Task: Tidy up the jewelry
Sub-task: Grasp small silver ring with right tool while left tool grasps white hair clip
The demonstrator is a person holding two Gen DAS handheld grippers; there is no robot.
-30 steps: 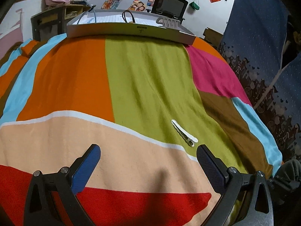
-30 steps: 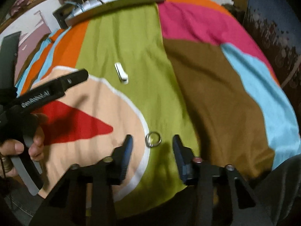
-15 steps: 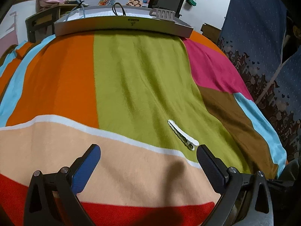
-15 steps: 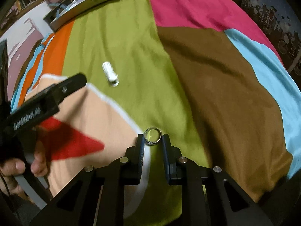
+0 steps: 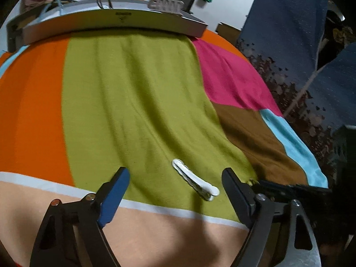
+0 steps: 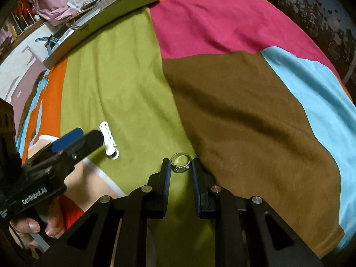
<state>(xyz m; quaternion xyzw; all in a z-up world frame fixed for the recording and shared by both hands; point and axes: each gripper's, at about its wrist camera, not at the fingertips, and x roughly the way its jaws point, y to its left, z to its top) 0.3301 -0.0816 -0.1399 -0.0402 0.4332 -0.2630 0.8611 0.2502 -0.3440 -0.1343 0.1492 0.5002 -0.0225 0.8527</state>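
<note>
A silver ring [image 6: 180, 162] sits pinched between the pads of the right gripper [image 6: 180, 166], low in the right wrist view near 6 o'clock, over the green panel of a colourful patchwork blanket [image 6: 233, 111]. The clamp looks meant for carrying it off. At 9 o'clock a white hair clip [image 5: 195, 182] lies flat on the green, between the wide-spread fingers of the left gripper [image 5: 175, 191], which a hand [image 6: 33, 229] holds low and nearly level, seemingly lined up to grasp it. A long grey tray [image 5: 111, 24] lies at 12 o'clock.

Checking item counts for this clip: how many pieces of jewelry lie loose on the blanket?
1: the white hair clip on the green patch, between the left gripper's open jaws. The silver ring is pinched by the right gripper.
</note>
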